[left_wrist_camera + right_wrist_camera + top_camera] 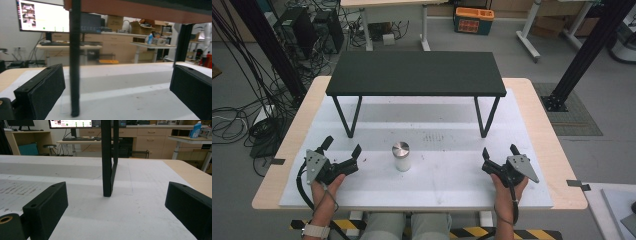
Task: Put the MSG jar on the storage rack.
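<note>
- A small white jar (401,158) with a round silver lid (400,148) stands upright on the white mat (447,170) that covers the wooden table (546,135), about midway between the two hands and well apart from both
- The left gripper (343,146) rests low on the mat at the left, held by the person's left hand (326,186); its jaws are spread wide with nothing between them
- The right gripper (500,150) rests on the mat at the right in the right hand (508,186); its jaws are also wide apart and hold nothing
- A low black shelf (416,73) on thin black legs stands across the far half of the mat
- In the left gripper view, one shelf leg (74,62) rises just ahead of the spread jaws
- In the right gripper view, another leg (108,157) stands on the mat ahead, between the jaws but beyond them
</note>
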### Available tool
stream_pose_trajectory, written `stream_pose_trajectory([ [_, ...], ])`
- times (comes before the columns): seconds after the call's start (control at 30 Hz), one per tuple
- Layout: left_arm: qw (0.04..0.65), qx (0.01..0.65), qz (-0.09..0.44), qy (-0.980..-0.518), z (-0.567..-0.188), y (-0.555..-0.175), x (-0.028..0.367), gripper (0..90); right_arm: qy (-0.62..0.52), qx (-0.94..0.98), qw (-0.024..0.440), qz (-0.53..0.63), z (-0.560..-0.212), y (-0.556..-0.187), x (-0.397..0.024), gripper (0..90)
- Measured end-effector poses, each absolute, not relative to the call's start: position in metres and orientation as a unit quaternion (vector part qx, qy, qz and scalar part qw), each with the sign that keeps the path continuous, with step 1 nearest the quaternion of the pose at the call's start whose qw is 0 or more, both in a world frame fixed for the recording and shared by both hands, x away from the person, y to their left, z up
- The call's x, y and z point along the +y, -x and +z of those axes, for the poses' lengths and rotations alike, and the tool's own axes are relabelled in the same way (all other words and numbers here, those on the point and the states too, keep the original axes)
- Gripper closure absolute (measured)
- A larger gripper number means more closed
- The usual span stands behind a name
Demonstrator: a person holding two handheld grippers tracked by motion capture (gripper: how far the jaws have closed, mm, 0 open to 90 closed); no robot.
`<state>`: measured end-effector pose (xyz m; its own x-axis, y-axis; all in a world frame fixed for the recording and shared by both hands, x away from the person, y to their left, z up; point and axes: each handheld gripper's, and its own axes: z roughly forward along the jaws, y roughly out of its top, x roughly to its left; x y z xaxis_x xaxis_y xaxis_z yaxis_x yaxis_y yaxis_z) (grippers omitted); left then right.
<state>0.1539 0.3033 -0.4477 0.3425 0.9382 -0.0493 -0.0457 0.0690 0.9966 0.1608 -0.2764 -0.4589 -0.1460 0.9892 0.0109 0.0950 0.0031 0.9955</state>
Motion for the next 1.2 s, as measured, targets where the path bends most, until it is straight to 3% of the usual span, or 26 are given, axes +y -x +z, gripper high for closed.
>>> stream_pose_trajectory([
  [0.67, 0.629, 0.373, 0.377, -0.568, -0.435, -0.135, 0.291, 0.2, -0.487, 0.557, 0.435, 0.514, -0.459, -0.161, -0.277, 4.2],
  [1.2, 0.641, 0.329, 0.344, -0.602, -0.428, -0.147, 0.256, 0.3, -0.487, 0.555, 0.434, 0.516, -0.459, -0.161, -0.278, 4.2],
])
